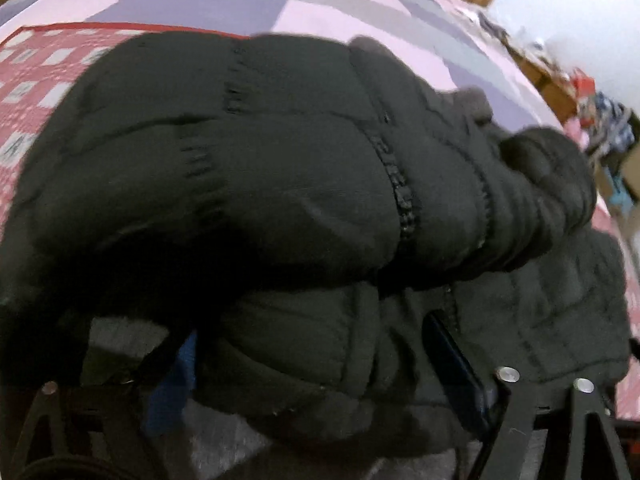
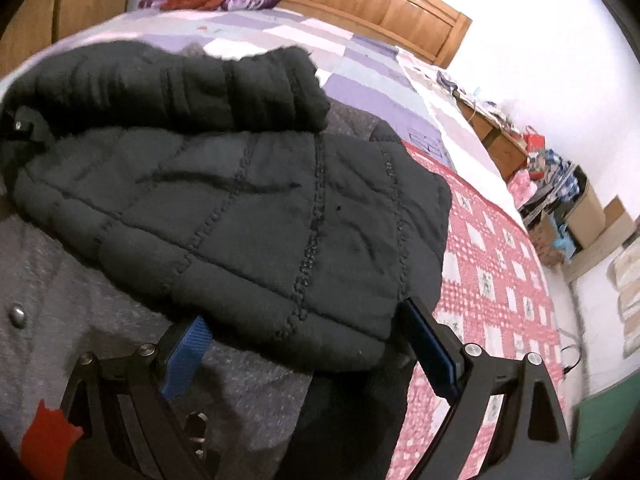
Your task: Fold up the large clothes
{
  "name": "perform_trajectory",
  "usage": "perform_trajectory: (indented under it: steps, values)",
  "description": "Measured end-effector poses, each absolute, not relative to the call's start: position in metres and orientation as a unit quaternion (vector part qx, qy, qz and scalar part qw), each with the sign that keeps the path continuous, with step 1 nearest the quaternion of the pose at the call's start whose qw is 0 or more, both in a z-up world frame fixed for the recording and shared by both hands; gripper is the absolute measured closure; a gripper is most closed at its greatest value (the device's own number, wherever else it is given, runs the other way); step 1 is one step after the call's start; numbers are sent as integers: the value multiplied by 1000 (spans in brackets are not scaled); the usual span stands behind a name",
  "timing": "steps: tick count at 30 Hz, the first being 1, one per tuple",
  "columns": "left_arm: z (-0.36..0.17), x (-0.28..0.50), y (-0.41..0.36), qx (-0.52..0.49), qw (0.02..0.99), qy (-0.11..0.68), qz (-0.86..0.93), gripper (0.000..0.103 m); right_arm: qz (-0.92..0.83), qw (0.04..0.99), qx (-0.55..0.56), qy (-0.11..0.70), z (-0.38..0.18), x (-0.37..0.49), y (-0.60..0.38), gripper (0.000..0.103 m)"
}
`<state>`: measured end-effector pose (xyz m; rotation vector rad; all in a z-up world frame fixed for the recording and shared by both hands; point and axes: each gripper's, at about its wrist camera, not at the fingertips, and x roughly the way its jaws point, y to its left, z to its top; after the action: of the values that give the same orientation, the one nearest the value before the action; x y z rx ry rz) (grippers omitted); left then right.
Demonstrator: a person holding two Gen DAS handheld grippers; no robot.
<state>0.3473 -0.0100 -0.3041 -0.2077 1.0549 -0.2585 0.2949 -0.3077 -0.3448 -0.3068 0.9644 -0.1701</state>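
Right wrist view shows the black quilted jacket (image 2: 256,216) lying bulky on the bed (image 2: 500,248), already doubled on itself: a padded panel lies just ahead of the jaws, and a rolled sleeve or collar part (image 2: 172,88) sits on top at the far side. Under it, toward the near side, a grey fleecy garment (image 2: 80,280) with a metal snap shows. The right gripper (image 2: 304,344) has its jaws spread wide, one blue pad at each side of the near hem, with the padded edge lying between them and not pinched. In the left wrist view the left gripper (image 1: 316,364) also stands with jaws spread; a thick fold of the jacket (image 1: 280,168) bulges between and above them, and the zipper runs across just ahead. Whether either pad touches cloth here I cannot tell.

The step in hand looks like taking hold of the near edge to make another fold. To do it well, each pair of jaws should push in deep enough to catch every padded layer, then close firmly, since slippery quilting tends to slide out. Both sides should lift together and lay the edge over evenly, leaving the grey garment below alone.
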Motion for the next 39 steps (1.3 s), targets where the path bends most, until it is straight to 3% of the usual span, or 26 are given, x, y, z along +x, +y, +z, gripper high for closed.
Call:
perform_trajectory:
  steps: [1, 4, 7, 9, 12, 17, 22, 24, 29, 34, 37, 39]
  values:
    - [-305, 349, -9, -99, 850, 503, -121, 59, -80, 869, -152, 463, -348, 298, -307, 10]
    - [-303, 349, 5, -139, 843, 502, -134, 69, -70, 867, -160, 467, -353, 308, -307, 12]
    - [-296, 340, 6, -132, 844, 497, -151, 71, -53, 875, -140, 460, -350, 310, -311, 63]
    - [-290, 334, 7, -137, 843, 494, -164, 72, -49, 882, -124, 452, -343, 305, -315, 82]
    - [-274, 316, 10, -142, 846, 481, -179, 72, -42, 896, -95, 432, -327, 290, -320, 86]
    - [-255, 275, 30, -157, 851, 465, -187, 72, -13, 915, -106, 389, -292, 251, -311, 86]
    - [-283, 261, 33, -132, 834, 503, -184, 69, 6, 896, -123, 428, -307, 238, -301, 84]
    - [-298, 264, 34, -130, 826, 520, -176, 60, 0, 890, -118, 442, -312, 239, -301, 74]
    - [-286, 260, 33, -128, 836, 505, -172, 52, 3, 891, -93, 444, -302, 234, -297, 53]
    - [-258, 247, 43, -112, 866, 464, -149, 50, 20, 895, -3, 446, -277, 225, -312, 44]
    - [-246, 249, 47, -119, 874, 448, -145, 45, 21, 905, 42, 423, -257, 229, -323, 25]
    - [-250, 257, 42, -117, 871, 453, -149, 40, 20, 910, 74, 408, -244, 243, -329, 21]
